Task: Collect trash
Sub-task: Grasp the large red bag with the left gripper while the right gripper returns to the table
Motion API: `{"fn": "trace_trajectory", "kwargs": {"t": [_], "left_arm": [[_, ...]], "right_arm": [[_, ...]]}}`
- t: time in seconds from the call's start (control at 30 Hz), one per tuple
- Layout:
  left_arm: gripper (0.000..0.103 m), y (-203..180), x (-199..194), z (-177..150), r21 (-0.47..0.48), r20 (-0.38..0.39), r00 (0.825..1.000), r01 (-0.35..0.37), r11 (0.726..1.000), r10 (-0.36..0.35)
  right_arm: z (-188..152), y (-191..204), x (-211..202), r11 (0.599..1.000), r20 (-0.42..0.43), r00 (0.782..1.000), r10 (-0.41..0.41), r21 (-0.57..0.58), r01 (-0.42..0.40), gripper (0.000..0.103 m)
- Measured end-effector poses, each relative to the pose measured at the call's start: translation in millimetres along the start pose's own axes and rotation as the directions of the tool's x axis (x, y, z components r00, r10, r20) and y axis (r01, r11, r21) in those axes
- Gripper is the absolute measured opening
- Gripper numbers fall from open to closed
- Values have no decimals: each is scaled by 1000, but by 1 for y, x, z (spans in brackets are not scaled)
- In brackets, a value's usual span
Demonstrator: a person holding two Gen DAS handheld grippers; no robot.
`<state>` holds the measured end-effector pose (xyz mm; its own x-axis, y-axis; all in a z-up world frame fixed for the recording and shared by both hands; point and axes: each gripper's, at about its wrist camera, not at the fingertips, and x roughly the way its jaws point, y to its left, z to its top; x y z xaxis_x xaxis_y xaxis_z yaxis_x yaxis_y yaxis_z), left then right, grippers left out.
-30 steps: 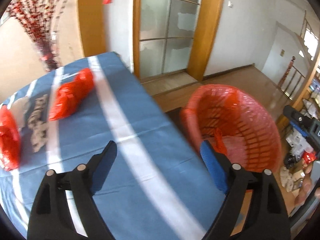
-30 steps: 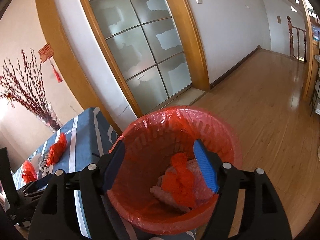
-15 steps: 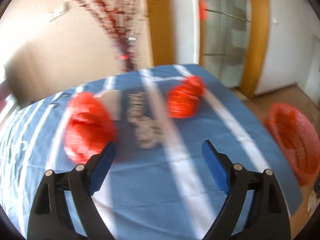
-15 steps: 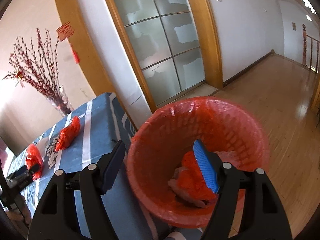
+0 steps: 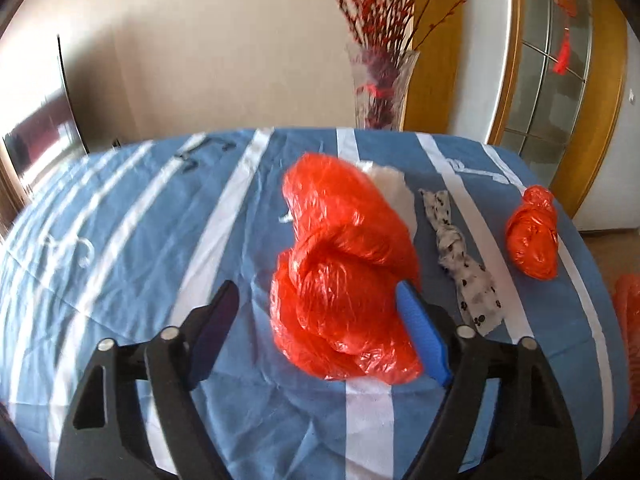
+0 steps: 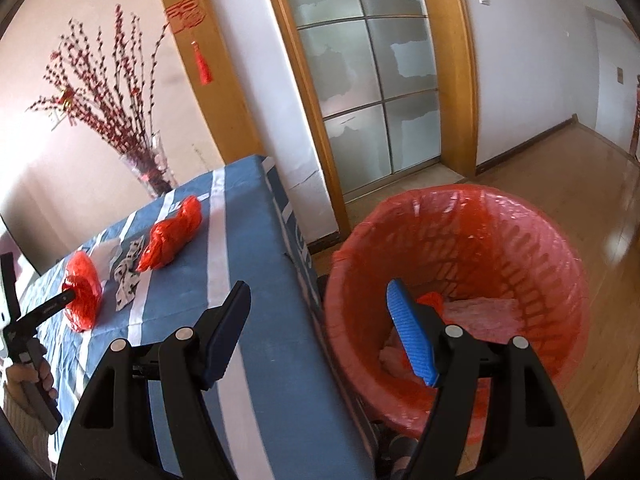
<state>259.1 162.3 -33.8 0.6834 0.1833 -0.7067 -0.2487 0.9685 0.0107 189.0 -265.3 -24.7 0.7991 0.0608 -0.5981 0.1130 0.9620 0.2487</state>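
Observation:
A large crumpled red plastic bag lies on the blue striped tablecloth. My left gripper is around its near end with the jaws closing. The right pad is against the bag and the left pad stands apart from it. A smaller knotted red bag, a spotted white strip and white crumpled paper lie further right. My right gripper is open and empty, straddling the table edge beside the red-lined basket, which holds trash.
A glass vase with red branches stands at the table's far edge. The basket sits on the wooden floor off the table's right end, before a glass-panelled door. A hand holds the left gripper's handle.
My left gripper swung away from the basket and across the table to the large red bag, and its jaws narrowed. My right gripper drifted from over the basket to the table edge.

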Motion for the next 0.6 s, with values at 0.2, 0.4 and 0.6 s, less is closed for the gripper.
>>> {"fn": "trace_trajectory", "kwargs": {"t": [0.2,0.4,0.6], "left_arm": [[46,5,13,-6,-41,-48,996,67,997,-69],[31,9,3,-11,-31,-16,995,96,995,-97],[29,29,-12,-11,-42,30,995,100,994,-99]], "right_arm": [[-1,22,6,999,-17,1000,11,-40,-12,71],[-3,47,12,996,-35,999,36,-81,-39,71],[-6,82,18,987,-55,995,80,-135,-87,71]]}}
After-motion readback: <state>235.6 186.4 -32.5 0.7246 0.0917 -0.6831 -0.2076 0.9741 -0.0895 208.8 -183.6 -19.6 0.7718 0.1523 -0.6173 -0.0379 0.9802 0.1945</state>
